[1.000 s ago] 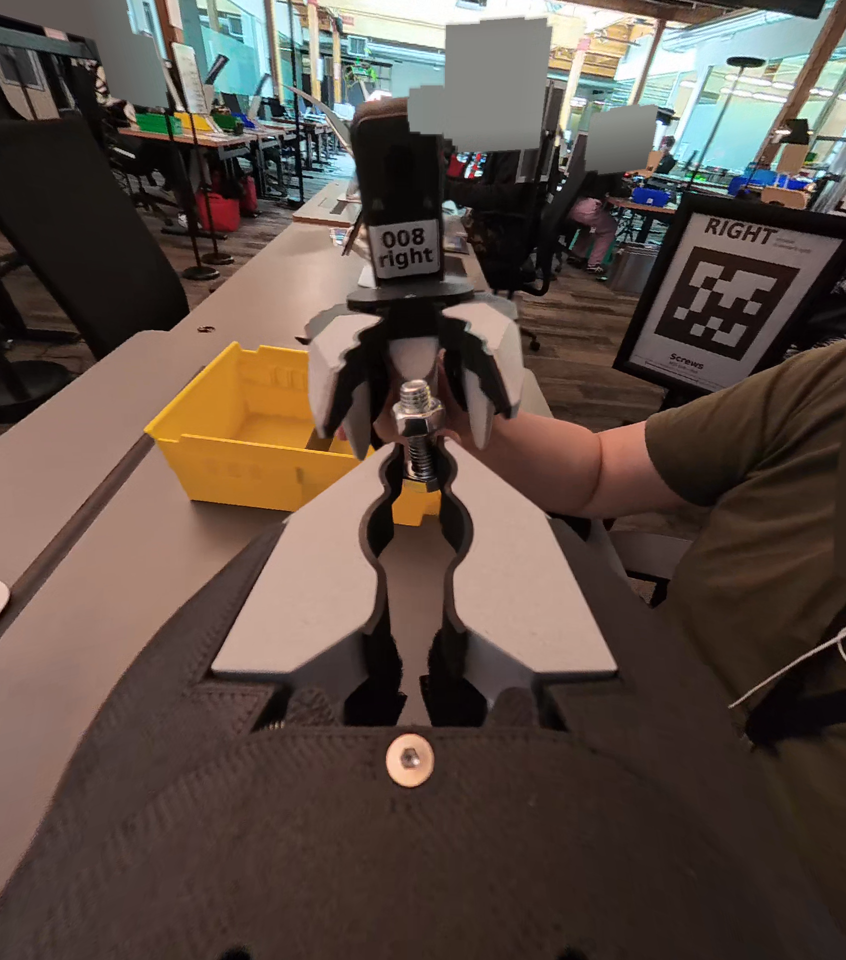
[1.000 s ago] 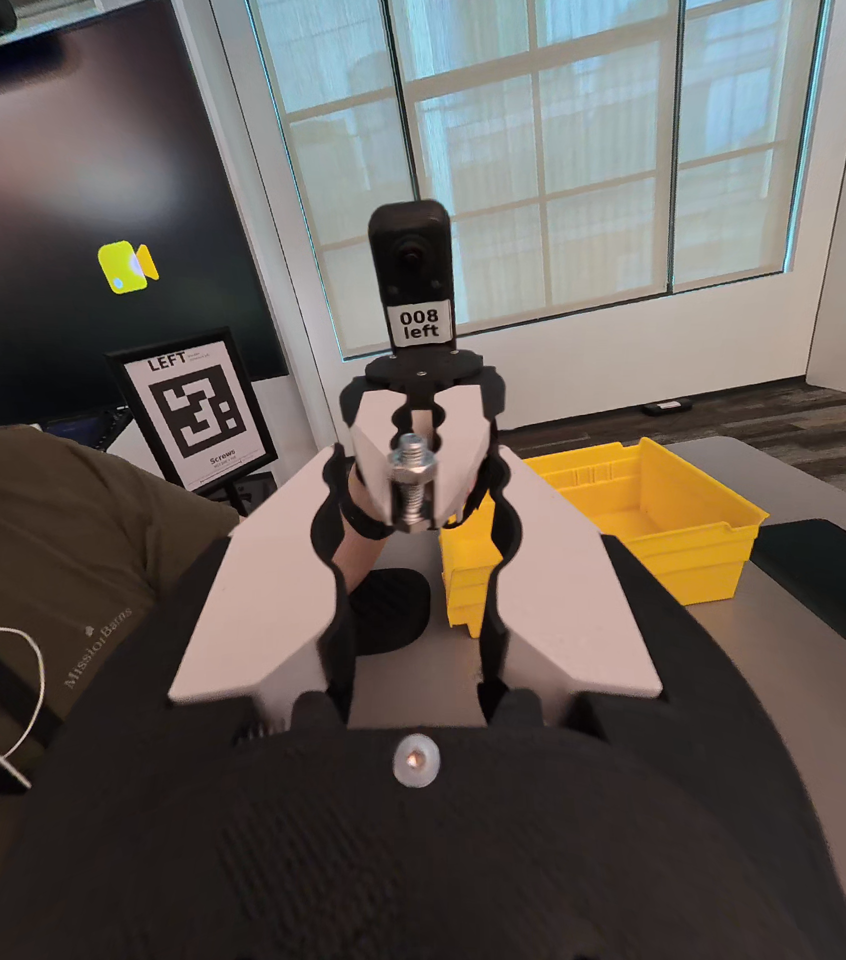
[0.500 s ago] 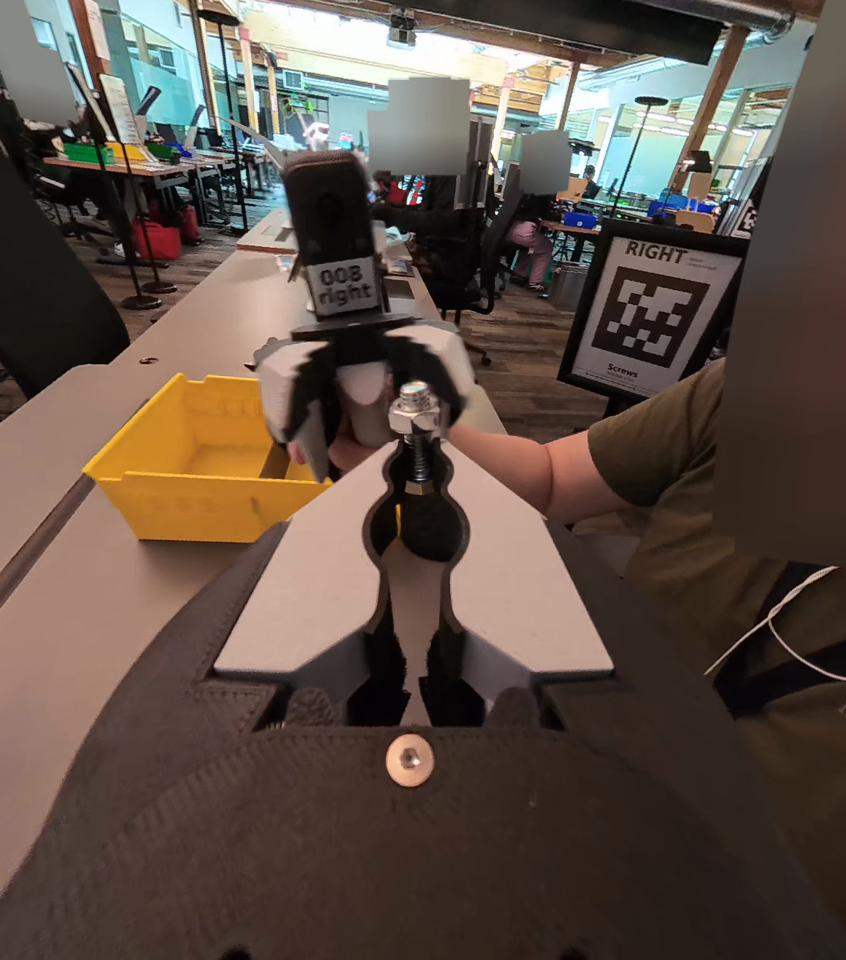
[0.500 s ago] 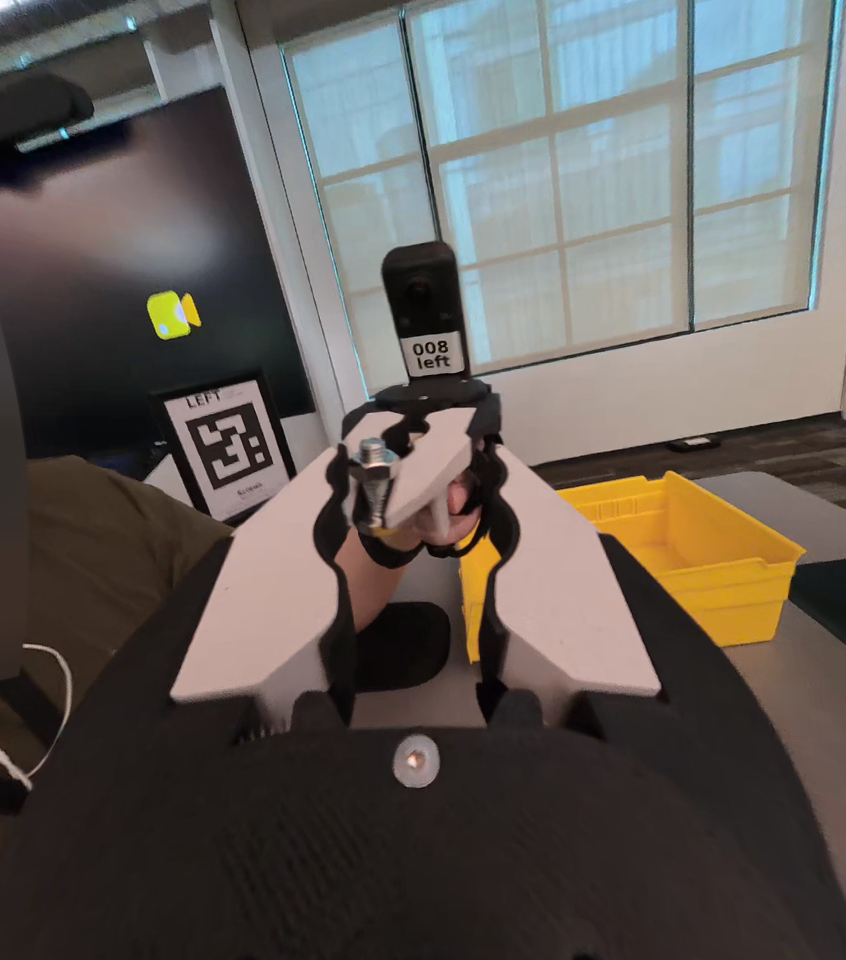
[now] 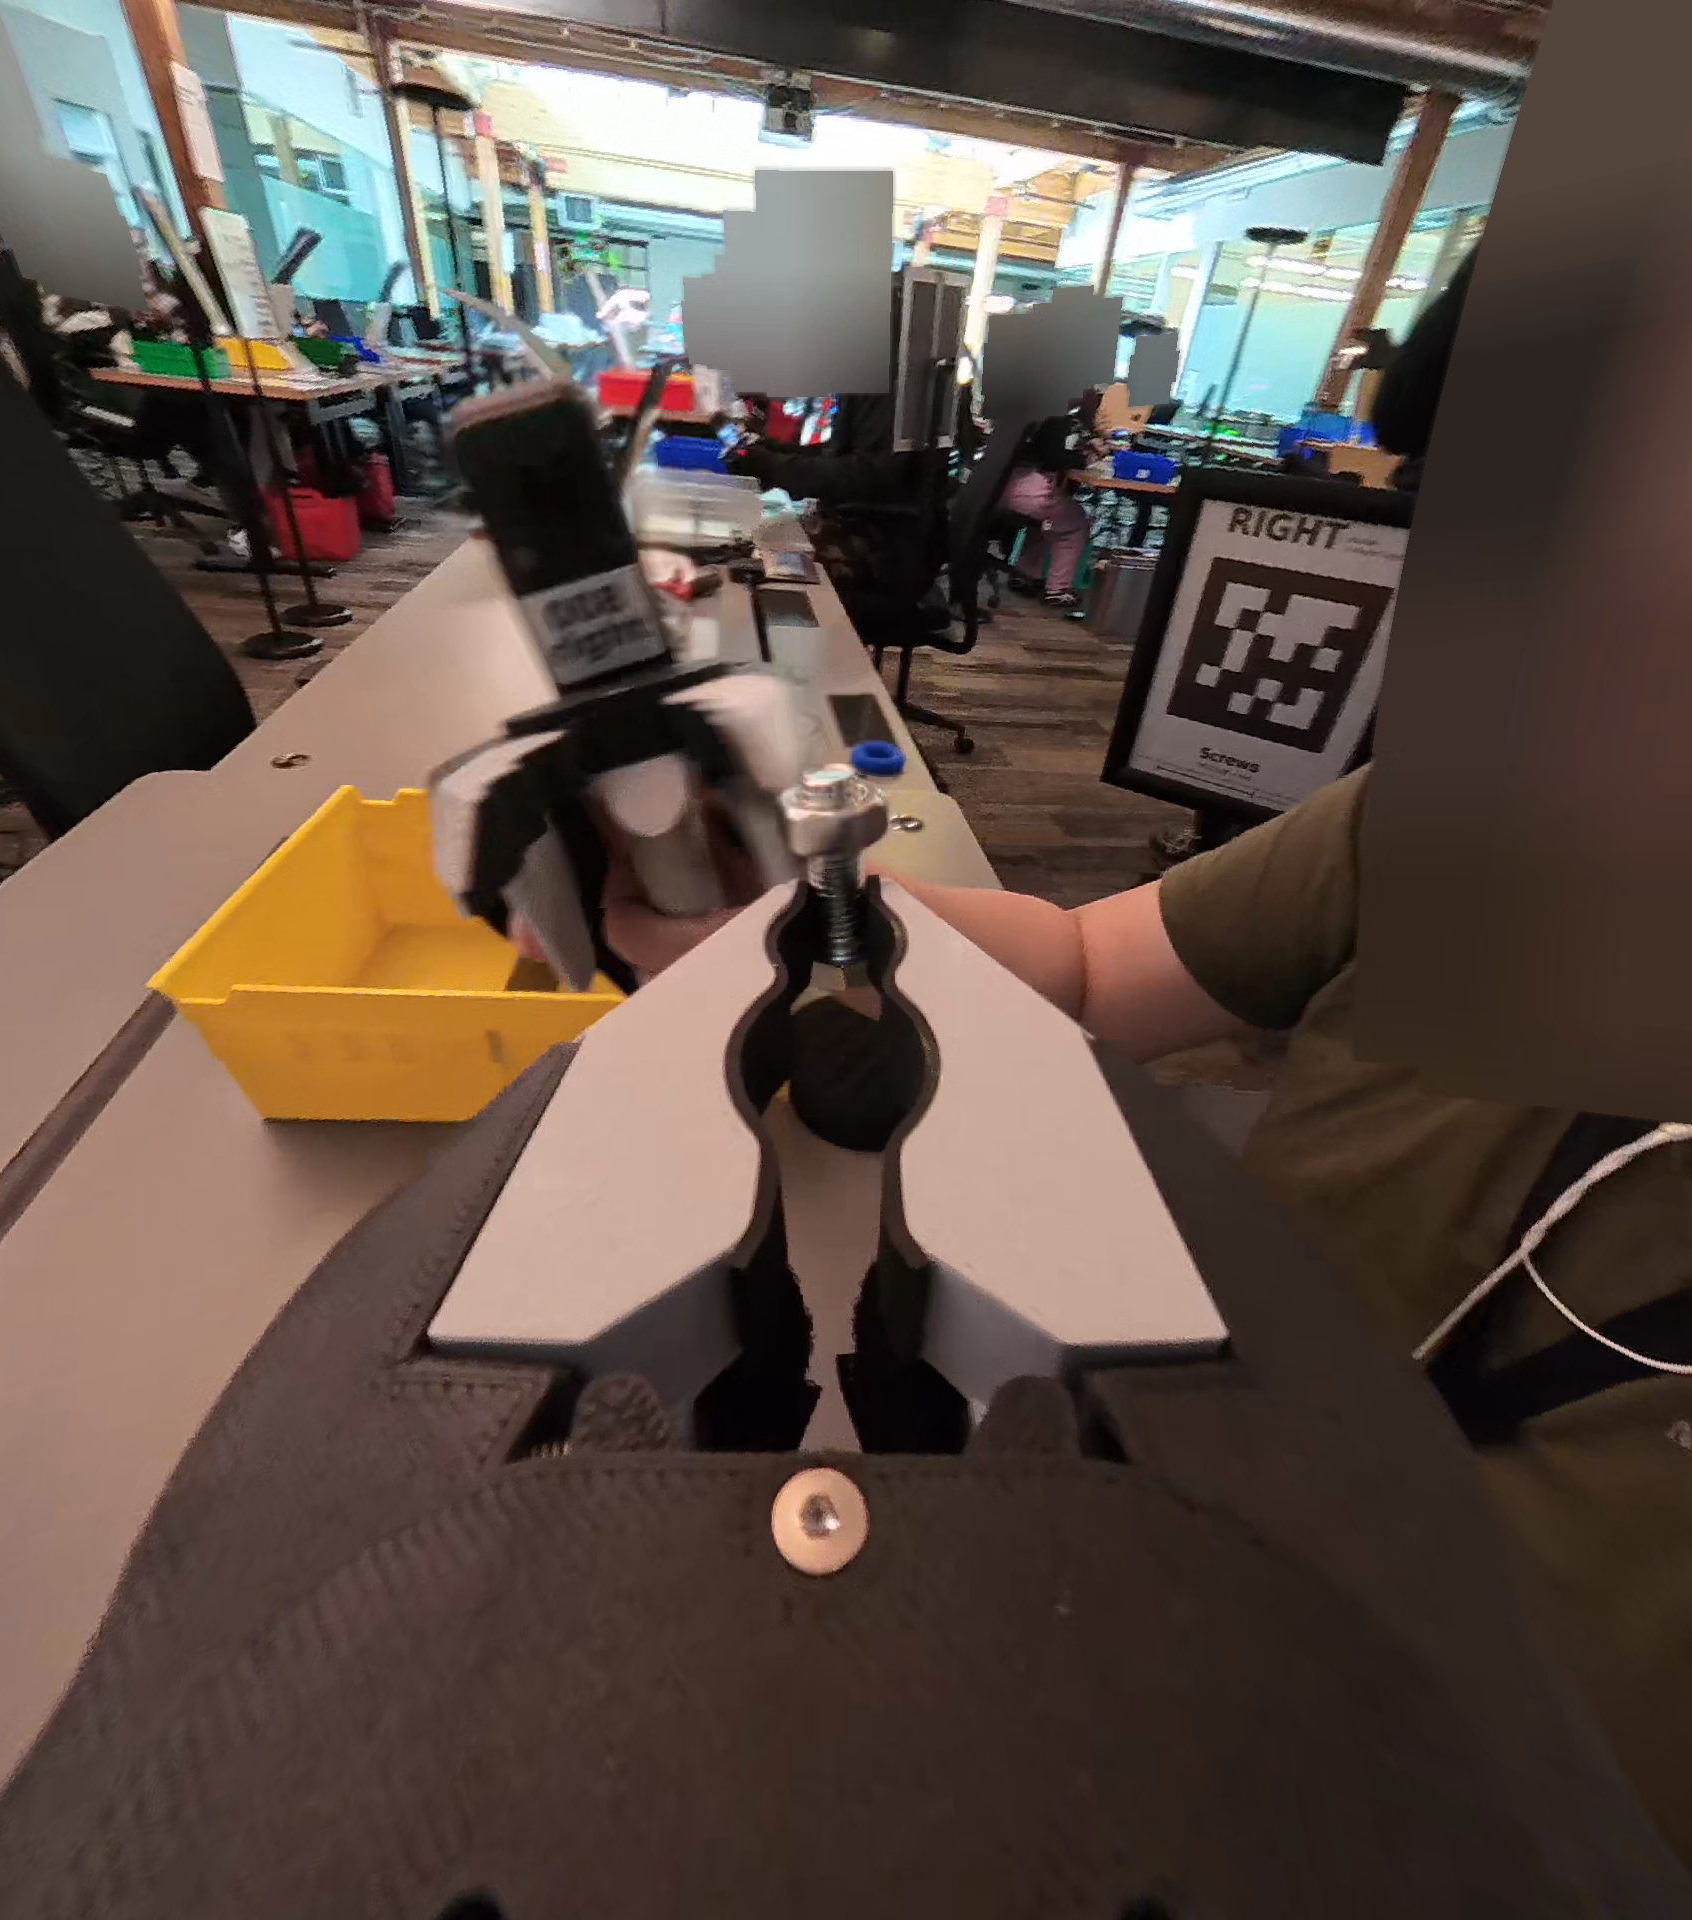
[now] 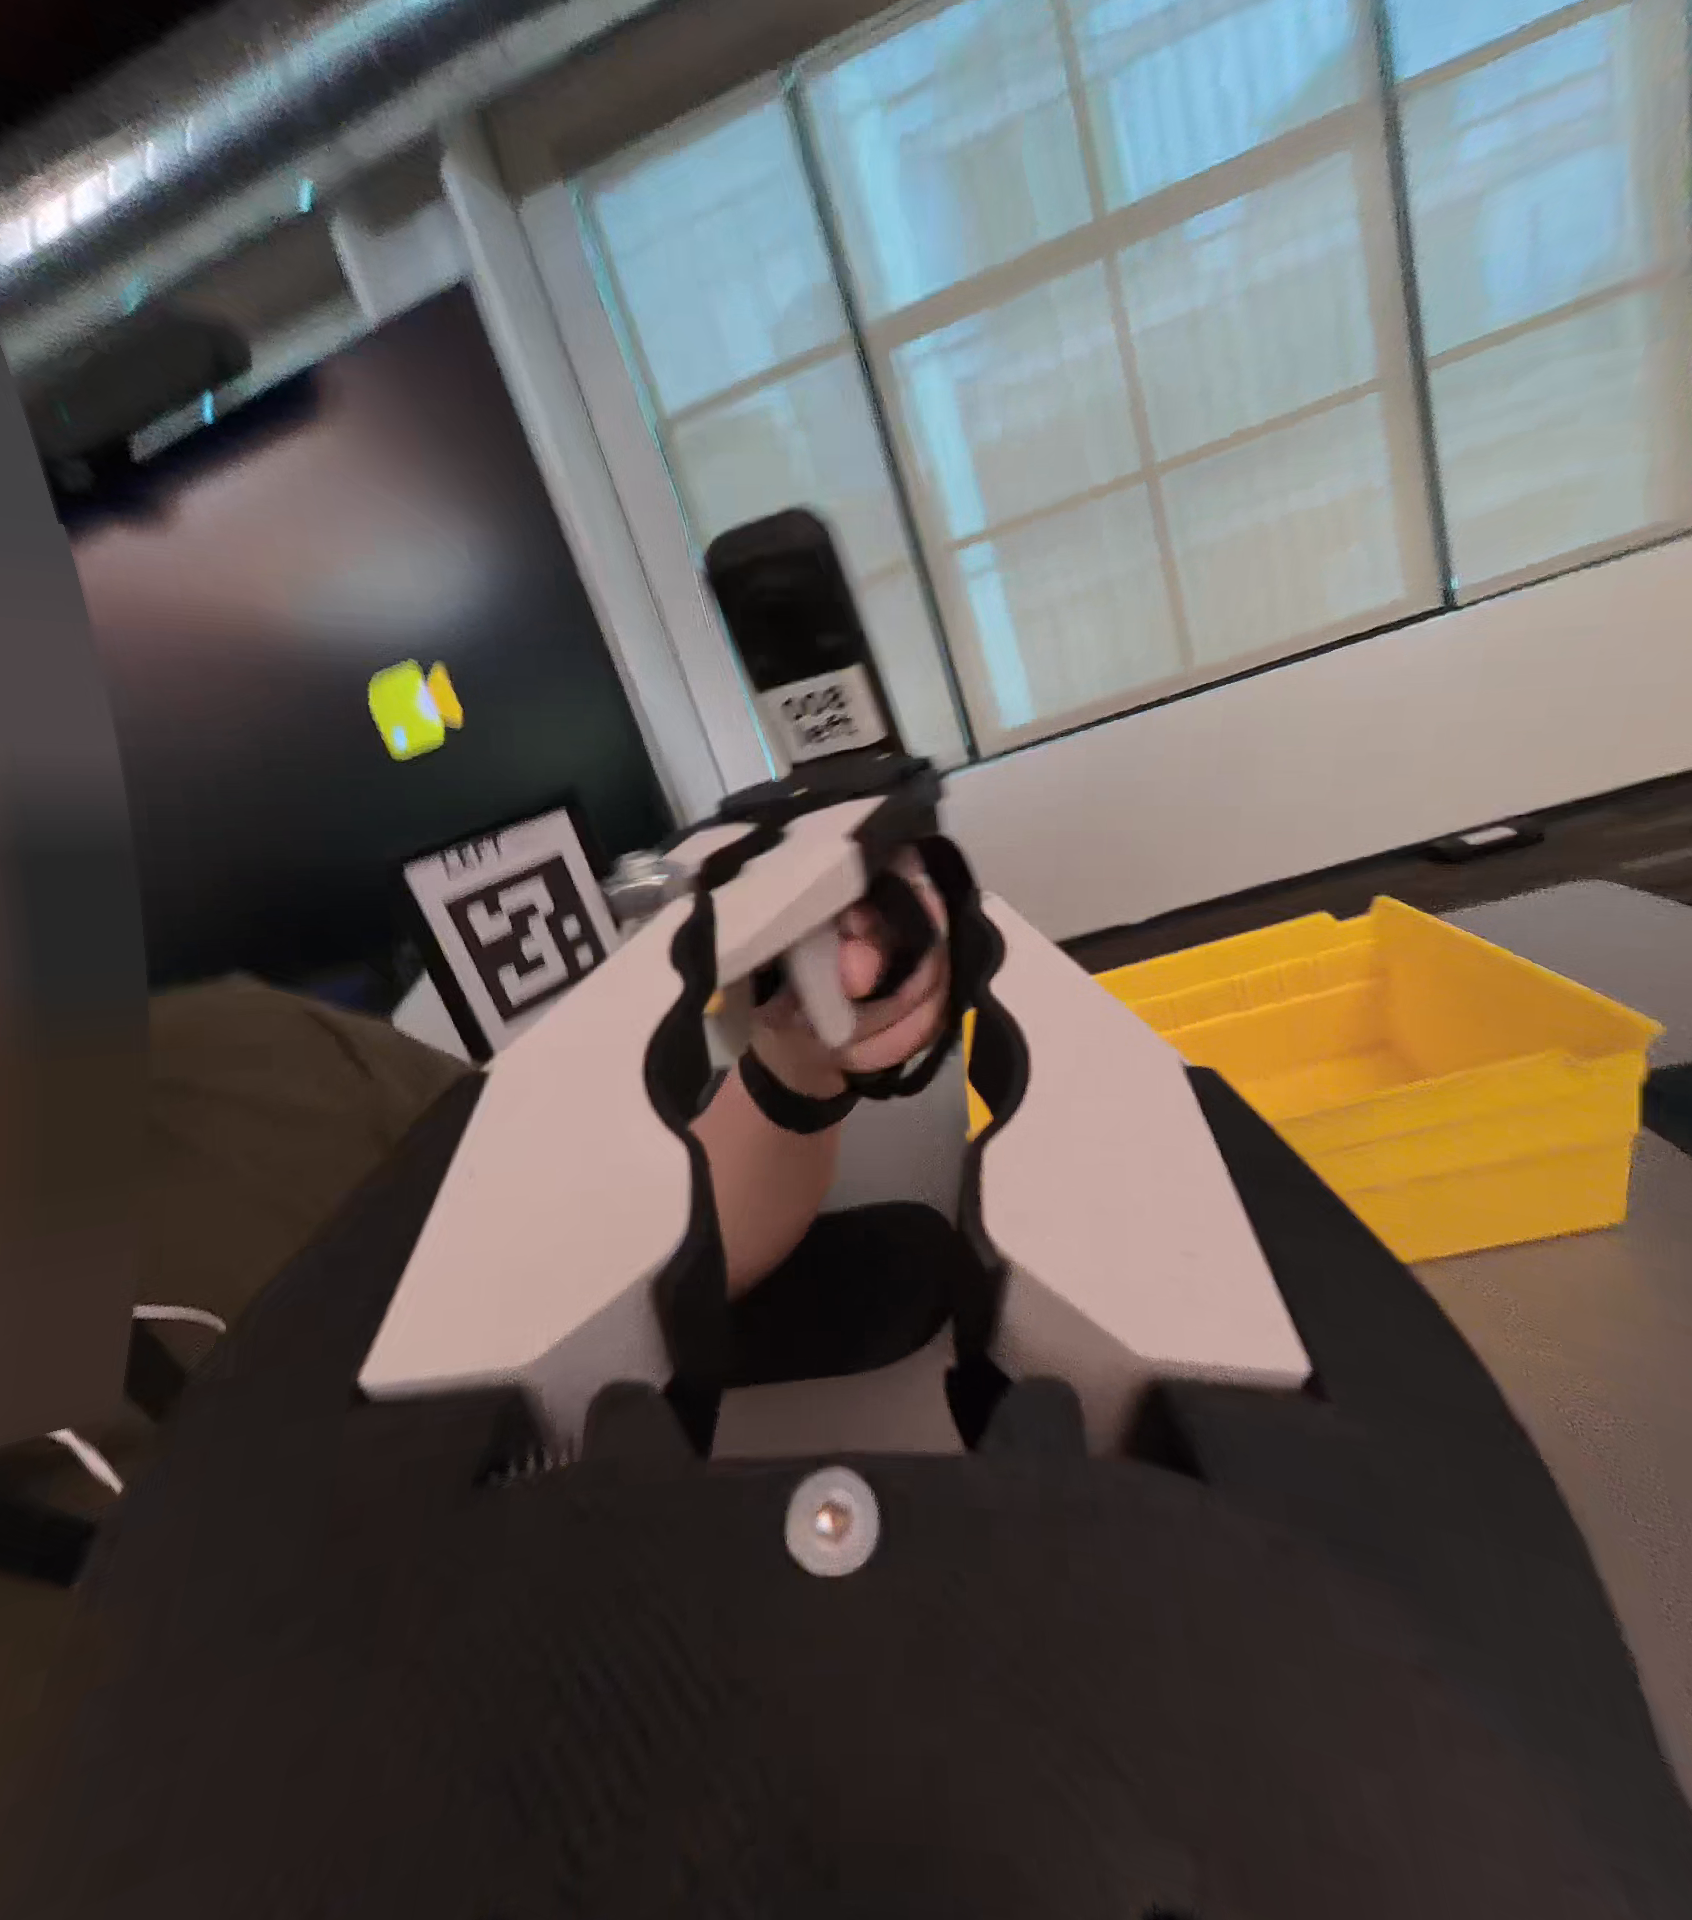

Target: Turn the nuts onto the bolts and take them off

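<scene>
Left wrist view: the left tongs (image 5: pixel 837 914) are pinched nearly closed on a bolt (image 5: pixel 840 914), gripping its threaded shank so it stands upright, head down between the fingers. A nut (image 5: pixel 834 824) sits high on the thread, clear above the fingertips. Just beyond and to the left of those tips, the right tongs (image 5: pixel 603 883) hang blurred, tilted, apart from the nut, and with nothing visible between their fingers. Past them on the left, a yellow bin (image 5: pixel 374 997) rests on the grey desk (image 5: pixel 42 1195). A framed marker sign (image 5: pixel 1273 649) stands off to the right.

Right wrist view: the right tongs (image 6: pixel 826 997) gape wide, fingers well apart and empty. Straight ahead between them, the left tongs (image 6: pixel 717 894) point off to the left, with a hand (image 6: pixel 883 997) wrapped around the handle. The bolt shows only as a blurred silver bit at their tip. The bin (image 6: pixel 1393 1081) lies to the right on the desk (image 6: pixel 1600 1351).
</scene>
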Action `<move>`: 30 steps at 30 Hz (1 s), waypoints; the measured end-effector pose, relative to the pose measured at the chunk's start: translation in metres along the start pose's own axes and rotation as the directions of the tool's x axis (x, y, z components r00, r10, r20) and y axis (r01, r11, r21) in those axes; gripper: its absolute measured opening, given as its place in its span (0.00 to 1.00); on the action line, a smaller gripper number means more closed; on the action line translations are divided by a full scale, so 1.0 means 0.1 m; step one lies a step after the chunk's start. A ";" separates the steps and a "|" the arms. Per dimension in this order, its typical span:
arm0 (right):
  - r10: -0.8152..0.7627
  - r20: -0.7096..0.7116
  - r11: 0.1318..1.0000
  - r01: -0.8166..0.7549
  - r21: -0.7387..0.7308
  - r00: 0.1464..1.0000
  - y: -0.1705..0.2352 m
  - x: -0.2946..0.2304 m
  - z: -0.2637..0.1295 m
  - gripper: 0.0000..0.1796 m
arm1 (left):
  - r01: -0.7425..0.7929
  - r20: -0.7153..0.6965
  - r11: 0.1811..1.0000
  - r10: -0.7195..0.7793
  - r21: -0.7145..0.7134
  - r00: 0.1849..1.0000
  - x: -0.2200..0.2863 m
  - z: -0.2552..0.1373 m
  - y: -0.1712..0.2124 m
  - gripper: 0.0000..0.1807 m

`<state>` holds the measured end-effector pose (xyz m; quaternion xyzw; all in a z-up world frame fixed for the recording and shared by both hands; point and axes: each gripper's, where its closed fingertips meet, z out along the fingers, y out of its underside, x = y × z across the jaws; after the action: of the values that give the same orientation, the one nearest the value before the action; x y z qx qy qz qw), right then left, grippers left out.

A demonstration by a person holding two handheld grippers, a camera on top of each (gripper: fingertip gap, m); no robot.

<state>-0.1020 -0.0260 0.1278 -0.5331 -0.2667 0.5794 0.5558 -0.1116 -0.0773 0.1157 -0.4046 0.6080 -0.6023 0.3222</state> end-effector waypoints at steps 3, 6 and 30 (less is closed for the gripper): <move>0.014 0.049 0.998 -0.016 0.054 0.999 -0.11 -0.08 -0.07 0.26 | 0.014 -0.012 1.000 -0.014 0.013 1.000 0.03 -0.03 -0.04 0.04; -0.117 0.093 0.990 0.124 -0.066 0.989 0.07 -0.40 0.16 0.32 | 0.002 0.020 1.000 -0.002 -0.008 1.000 -0.03 -0.02 0.01 0.04; -0.024 0.121 1.000 0.026 -0.010 0.992 -0.02 -0.37 0.09 0.22 | -0.036 0.033 0.999 0.037 -0.020 0.999 0.02 0.00 -0.01 0.04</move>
<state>-0.1169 -0.0576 0.1440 -0.4969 -0.3102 0.6020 0.5427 -0.1125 -0.0785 0.1165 -0.4066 0.6157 -0.5835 0.3393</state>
